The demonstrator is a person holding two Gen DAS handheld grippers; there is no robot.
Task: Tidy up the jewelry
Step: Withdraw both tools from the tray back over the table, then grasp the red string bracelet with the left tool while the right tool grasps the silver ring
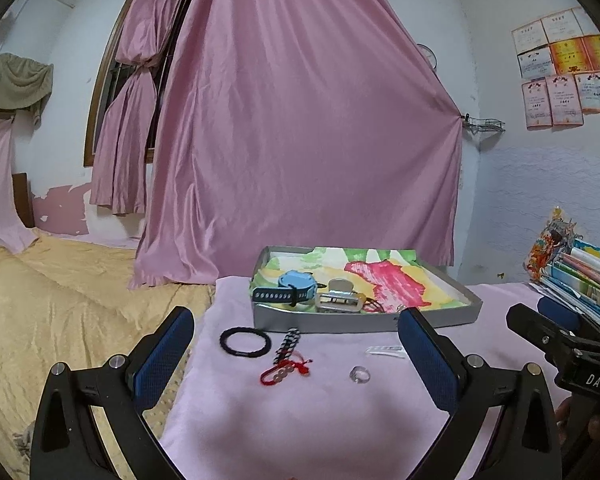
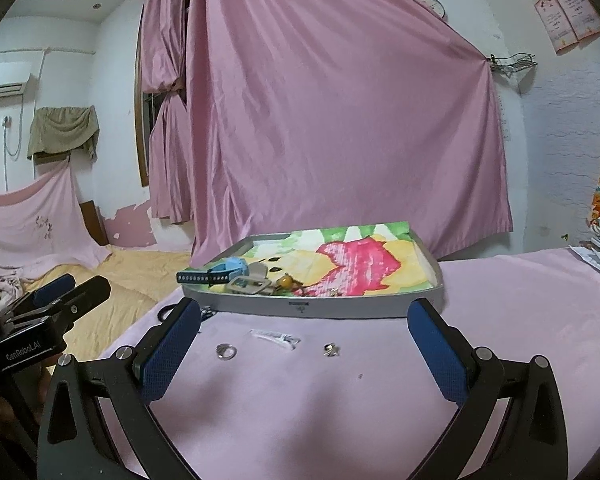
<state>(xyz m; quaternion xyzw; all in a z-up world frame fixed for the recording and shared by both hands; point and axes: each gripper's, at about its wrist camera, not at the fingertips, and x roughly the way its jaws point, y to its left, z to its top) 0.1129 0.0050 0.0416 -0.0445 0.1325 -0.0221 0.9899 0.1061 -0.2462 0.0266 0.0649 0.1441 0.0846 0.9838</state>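
Both our tools, left tool (image 1: 296,344) and right tool (image 2: 304,334), gape empty over the pink tabletop (image 2: 500,320); ahead, the ring (image 1: 359,374) shows blurred, the tray (image 1: 340,322) partly hidden by fingertips

Light: you get dim, even indoor light, soft shadows.
Edges: you see strong fisheye bending, black corner vignettes.
Focus: near cloth looks soft.

"DAS" stands in white on the black body of the right gripper (image 1: 556,332), seen in the left wrist view; "GenRobot.AI" stands on the left gripper (image 2: 66,286) in the right wrist view. Print on the wall certificates (image 1: 560,76) is too small to read
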